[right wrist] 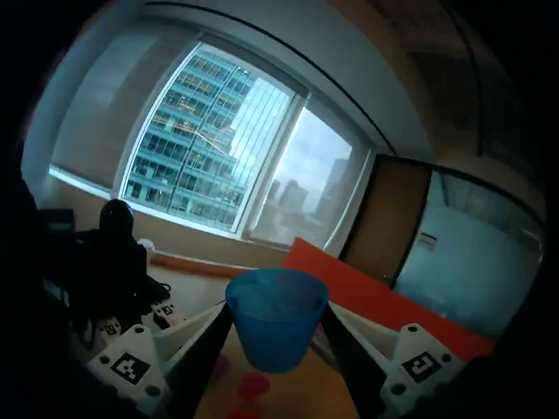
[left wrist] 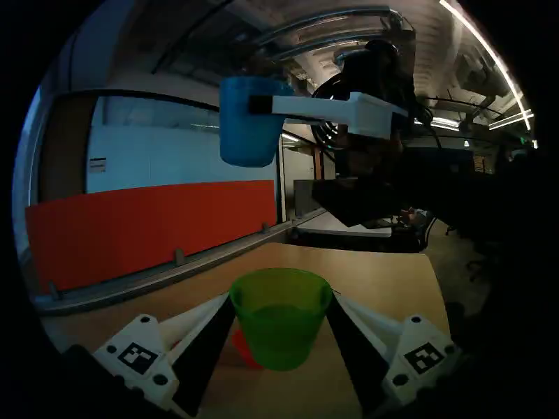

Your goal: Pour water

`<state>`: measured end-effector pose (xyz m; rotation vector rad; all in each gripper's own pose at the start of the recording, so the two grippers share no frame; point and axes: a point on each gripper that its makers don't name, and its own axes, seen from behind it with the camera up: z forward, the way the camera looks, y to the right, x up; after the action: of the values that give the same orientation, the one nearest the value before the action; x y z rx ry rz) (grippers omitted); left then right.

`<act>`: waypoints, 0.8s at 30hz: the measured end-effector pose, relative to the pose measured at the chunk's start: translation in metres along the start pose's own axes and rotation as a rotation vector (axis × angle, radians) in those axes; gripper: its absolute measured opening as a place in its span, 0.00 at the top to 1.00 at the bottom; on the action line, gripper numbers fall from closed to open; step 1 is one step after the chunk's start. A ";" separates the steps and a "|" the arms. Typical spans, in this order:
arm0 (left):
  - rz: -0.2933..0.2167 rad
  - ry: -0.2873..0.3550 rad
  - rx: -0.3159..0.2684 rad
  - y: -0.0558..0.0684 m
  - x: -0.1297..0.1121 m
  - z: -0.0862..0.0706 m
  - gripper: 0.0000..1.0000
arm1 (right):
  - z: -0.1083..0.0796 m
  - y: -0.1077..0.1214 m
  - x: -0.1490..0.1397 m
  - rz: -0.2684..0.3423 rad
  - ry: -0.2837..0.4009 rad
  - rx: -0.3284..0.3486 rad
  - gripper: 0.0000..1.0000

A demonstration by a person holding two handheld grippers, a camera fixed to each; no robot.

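Observation:
A green translucent cup (left wrist: 281,320) stands upright between the fingers of my left gripper (left wrist: 279,328), which is shut on it just above the wooden table (left wrist: 391,279). Liquid seems to reach partway up inside it. Higher up and farther off, a blue cup (left wrist: 246,120) is held upright in the air by the other gripper's white fingers (left wrist: 328,108). In the right gripper view the same blue cup (right wrist: 277,322) sits between the fingers of my right gripper (right wrist: 277,335), which is shut on it. The blue cup's contents cannot be made out.
A red object (left wrist: 244,349) lies on the table behind the green cup, and red round things (right wrist: 253,385) show below the blue cup. An orange partition (left wrist: 154,223) and rail edge the table's left side. A person in dark clothing (left wrist: 377,160) stands beyond. Large windows (right wrist: 209,167) face the right gripper.

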<state>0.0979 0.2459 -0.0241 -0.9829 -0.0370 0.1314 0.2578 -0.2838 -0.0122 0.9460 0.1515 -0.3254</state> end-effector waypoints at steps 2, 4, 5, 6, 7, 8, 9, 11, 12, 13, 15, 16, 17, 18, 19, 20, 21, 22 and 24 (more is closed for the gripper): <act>0.002 -0.001 0.004 -0.001 0.000 0.000 0.14 | 0.000 -0.006 0.004 0.068 0.009 0.024 0.11; 0.004 -0.001 0.007 -0.002 0.001 0.001 0.14 | -0.001 -0.009 0.007 0.126 0.017 0.042 0.11; 0.006 -0.001 0.008 -0.002 0.001 0.001 0.14 | -0.001 -0.010 0.009 0.151 0.020 0.050 0.11; 0.007 -0.001 0.010 -0.002 0.001 0.001 0.14 | -0.001 -0.011 0.010 0.174 0.023 0.056 0.11; 0.007 -0.002 0.010 -0.002 0.001 0.001 0.14 | -0.001 -0.012 0.010 0.189 0.022 0.059 0.11; 0.008 -0.002 0.011 -0.002 0.001 0.000 0.14 | -0.001 -0.012 0.009 0.202 0.021 0.061 0.11; 0.008 -0.002 0.011 -0.002 0.001 0.000 0.14 | -0.002 -0.012 0.009 0.214 0.020 0.063 0.11; 0.011 -0.004 0.013 -0.002 0.000 0.000 0.14 | -0.002 -0.012 0.007 0.219 0.015 0.062 0.11; 0.012 -0.004 0.013 -0.002 0.000 0.000 0.14 | -0.002 -0.012 0.006 0.221 0.013 0.061 0.11; 0.012 -0.005 0.016 -0.003 0.000 -0.001 0.14 | -0.003 -0.012 0.004 0.220 0.009 0.060 0.11; 0.012 -0.006 0.021 -0.005 0.001 -0.001 0.14 | -0.003 -0.012 0.000 0.217 0.003 0.059 0.11; 0.010 -0.006 0.024 -0.006 0.000 -0.002 0.14 | -0.004 -0.012 -0.002 0.215 -0.003 0.058 0.11; 0.008 -0.007 0.027 -0.007 0.000 -0.003 0.14 | -0.005 -0.012 -0.004 0.214 -0.008 0.057 0.11; 0.007 -0.008 0.029 -0.008 -0.001 -0.004 0.14 | -0.006 -0.012 -0.006 0.213 -0.013 0.056 0.11; 0.006 -0.009 0.034 -0.009 -0.002 -0.004 0.14 | -0.008 -0.011 -0.008 0.211 -0.014 0.052 0.11; 0.005 -0.010 0.039 -0.011 -0.003 -0.005 0.14 | -0.009 -0.009 -0.009 0.209 -0.015 0.048 0.11; 0.004 -0.012 0.043 -0.013 -0.004 -0.006 0.14 | -0.010 -0.008 -0.010 0.208 -0.016 0.044 0.11; 0.003 -0.013 0.048 -0.014 -0.004 -0.007 0.14 | -0.012 -0.007 -0.012 0.208 -0.018 0.039 0.11; 0.003 -0.016 0.056 -0.017 -0.006 -0.009 0.14 | -0.015 -0.004 -0.014 0.209 -0.022 0.030 0.11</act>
<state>0.0947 0.2283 -0.0152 -0.9266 -0.0459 0.1421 0.2431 -0.2707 -0.0207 0.9785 0.0272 -0.1459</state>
